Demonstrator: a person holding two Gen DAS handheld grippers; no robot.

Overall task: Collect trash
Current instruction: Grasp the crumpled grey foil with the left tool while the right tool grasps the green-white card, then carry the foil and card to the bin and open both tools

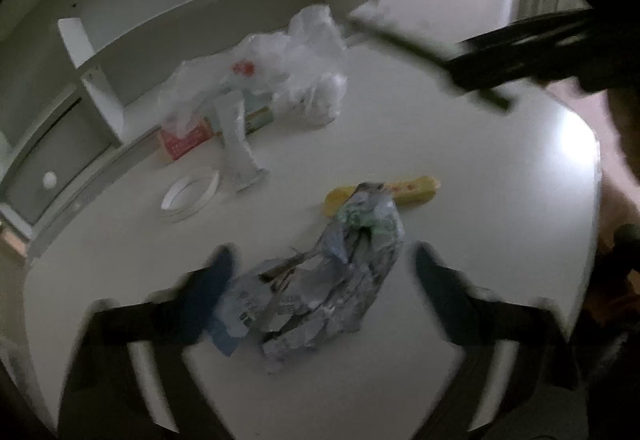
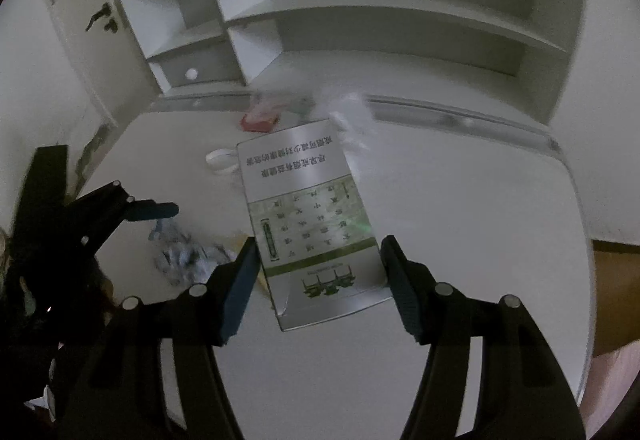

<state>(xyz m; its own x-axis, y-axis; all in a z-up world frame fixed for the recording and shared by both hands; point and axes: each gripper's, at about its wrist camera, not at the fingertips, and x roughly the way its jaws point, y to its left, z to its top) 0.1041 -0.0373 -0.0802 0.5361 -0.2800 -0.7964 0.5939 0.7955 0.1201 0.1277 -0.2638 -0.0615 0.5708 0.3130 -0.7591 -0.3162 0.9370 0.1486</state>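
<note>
Left gripper (image 1: 324, 268) straddles crumpled wrapper (image 1: 320, 280) at lower centre of left view, pads either side, contact unclear through blur; wrapper's long axis runs lower left to upper right. Right gripper (image 2: 318, 280) clamps flat carton (image 2: 308, 216), frame centre, above table (image 2: 480, 220).

Left claw (image 1: 324, 276) tilts downward, jaws parted; right claw (image 2: 320, 280) clamps from both sides

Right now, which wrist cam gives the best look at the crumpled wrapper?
Left wrist. The crumpled wrapper lies on the white table between the left gripper's fingers, nearly whole and close, though motion-blurred. In the right wrist view it is only a small blurred patch at left, partly hidden behind the right gripper's finger.
</note>
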